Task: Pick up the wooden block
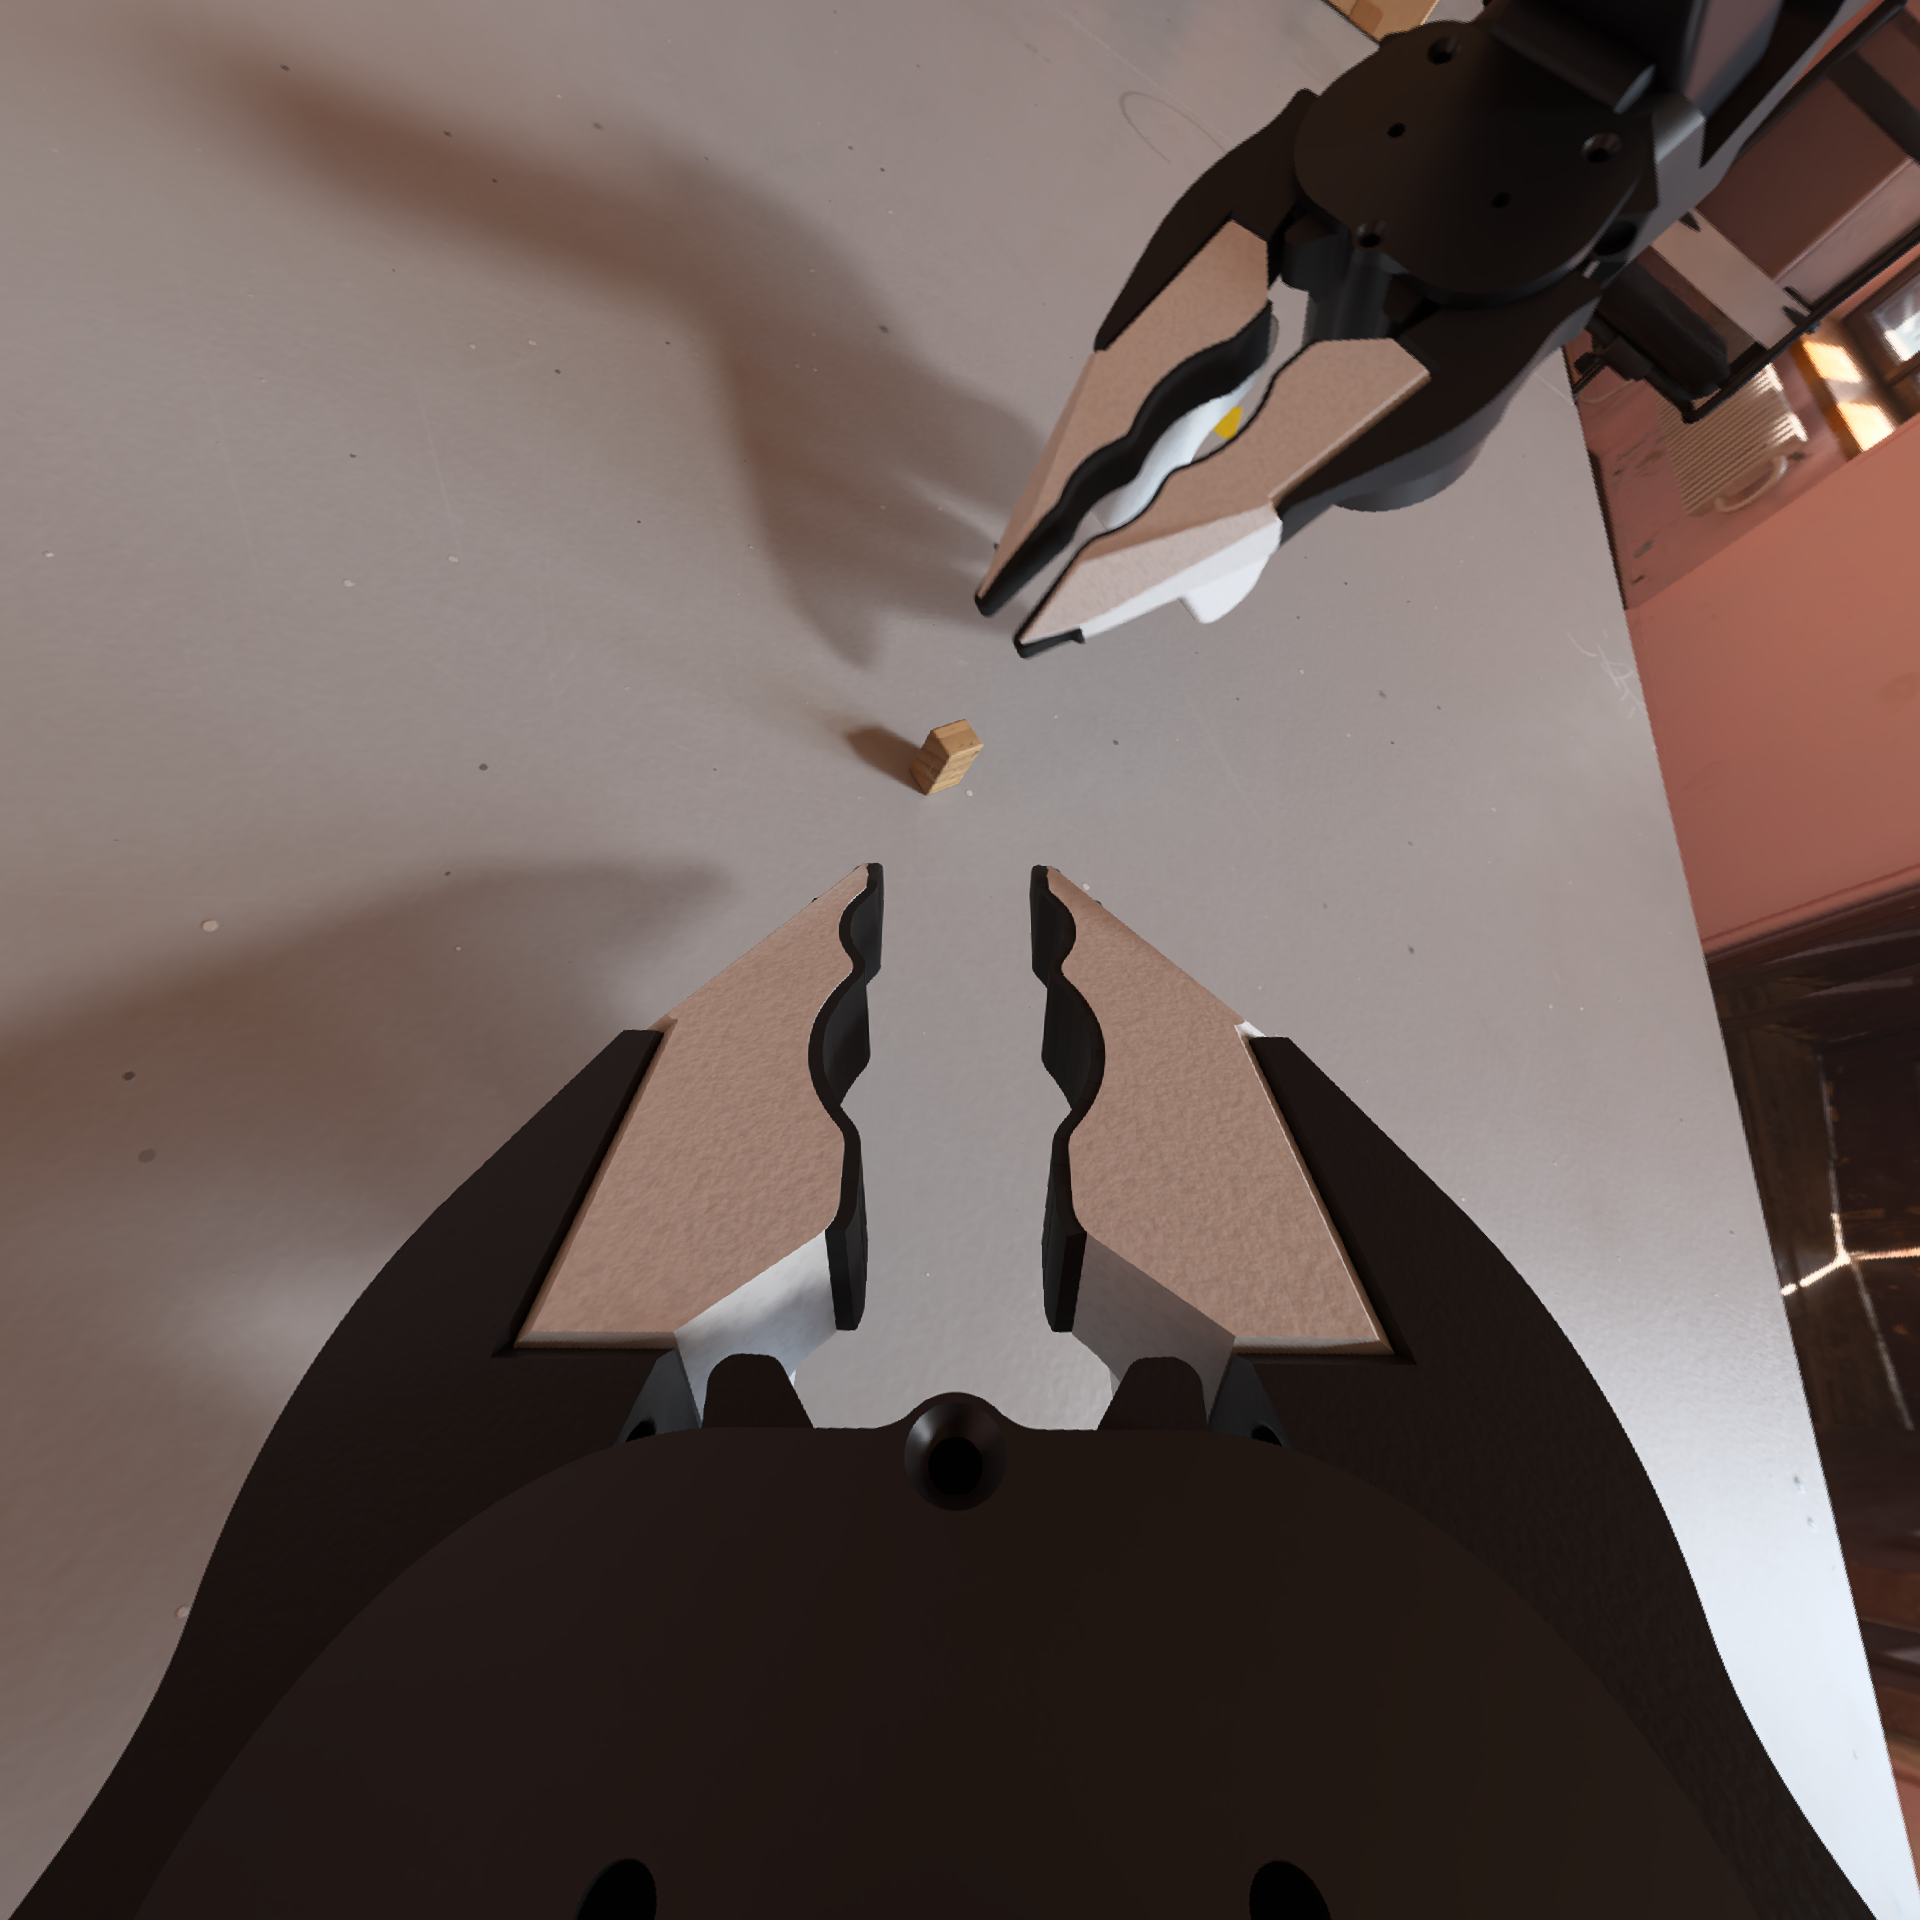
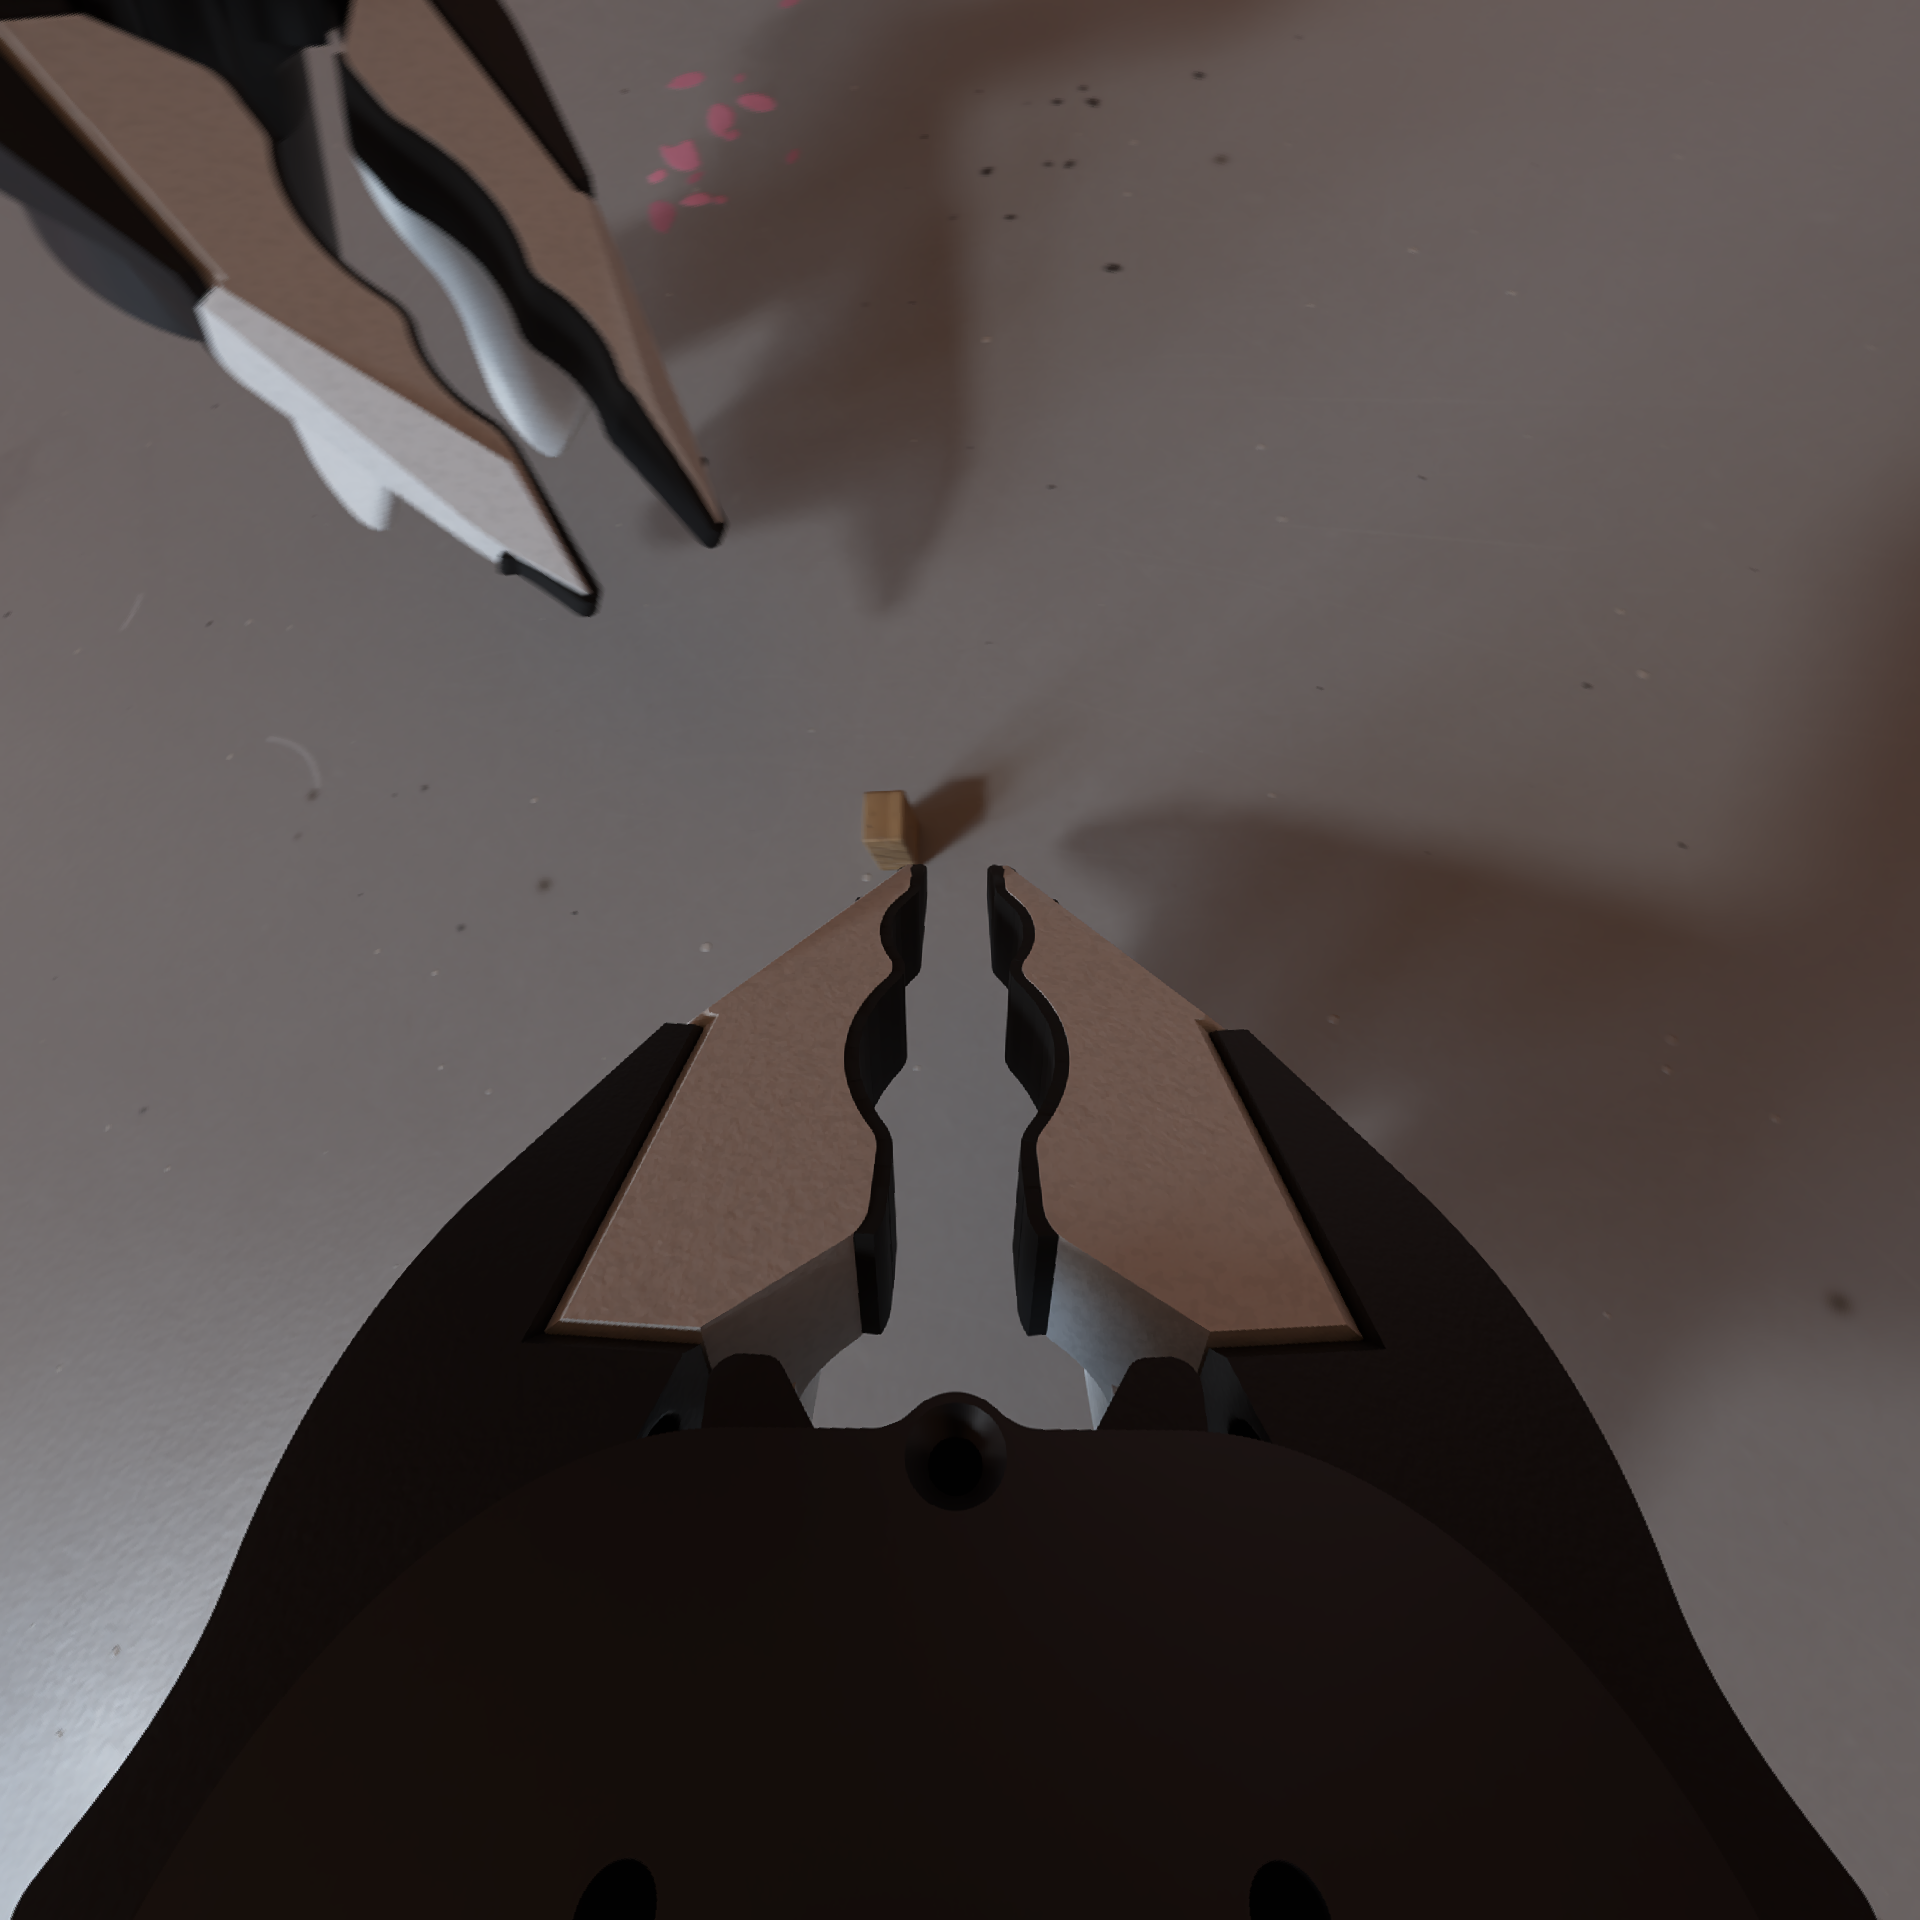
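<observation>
A small light wooden block [image 1: 949, 758] stands on the grey table [image 1: 416, 623]. My left gripper [image 1: 957, 878] is open and empty above the table, and the block lies just beyond its fingertips, apart from them. My right gripper [image 2: 956, 875] is open by a narrow gap and empty. In its view the block [image 2: 888, 842] sits just ahead of its left fingertip, slightly left of the gap. Each gripper shows in the other's view: the right one [image 1: 1006, 623] beyond the block, the left one [image 2: 644, 566] at the upper left.
The table's right edge [image 1: 1652, 831] runs diagonally in the left wrist view, with a reddish room beyond it. A wooden object [image 1: 1371, 12] shows partly at the top edge. Pink specks [image 2: 696, 156] and dark spots mark the tabletop [image 2: 1455, 520].
</observation>
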Robot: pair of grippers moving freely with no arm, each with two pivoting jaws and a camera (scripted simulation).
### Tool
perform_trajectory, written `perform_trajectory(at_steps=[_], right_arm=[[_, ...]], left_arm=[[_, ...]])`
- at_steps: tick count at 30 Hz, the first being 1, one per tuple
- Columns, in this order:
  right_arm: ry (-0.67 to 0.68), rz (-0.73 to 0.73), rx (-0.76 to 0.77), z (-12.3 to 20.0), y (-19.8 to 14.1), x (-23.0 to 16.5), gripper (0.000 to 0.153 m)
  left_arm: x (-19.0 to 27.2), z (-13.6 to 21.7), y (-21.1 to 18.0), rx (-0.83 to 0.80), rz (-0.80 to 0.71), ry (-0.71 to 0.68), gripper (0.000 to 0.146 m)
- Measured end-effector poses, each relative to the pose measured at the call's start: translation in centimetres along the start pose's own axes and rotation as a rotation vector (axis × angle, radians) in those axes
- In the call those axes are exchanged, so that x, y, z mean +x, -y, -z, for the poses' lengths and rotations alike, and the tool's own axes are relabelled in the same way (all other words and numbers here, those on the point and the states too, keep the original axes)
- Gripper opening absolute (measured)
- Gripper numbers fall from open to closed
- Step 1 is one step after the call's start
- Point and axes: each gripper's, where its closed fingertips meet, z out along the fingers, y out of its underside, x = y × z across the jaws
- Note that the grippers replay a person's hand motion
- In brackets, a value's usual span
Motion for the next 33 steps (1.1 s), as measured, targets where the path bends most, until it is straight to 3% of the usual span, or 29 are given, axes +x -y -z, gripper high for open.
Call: perform_trajectory(at_steps=[12, 25, 33], right_arm=[[0.016, 0.119, -0.006, -1.7, 1.5, -2.2, 0.016], [-0.047, 0.097, -0.046, -2.6, 0.9, -1.8, 0.023], [-0.051, 0.083, -0.089, -3.1, 0.0, -1.8, 0.023]], left_arm=[[0.1, 1.4, 0.2, 0.035, -0.115, 0.059, 0.030], [-0.3, 2.5, -2.0, -0.027, -0.176, 0.065, 0.037], [-0.2, 2.5, -1.9, 0.014, -0.178, 0.050, 0.035]])
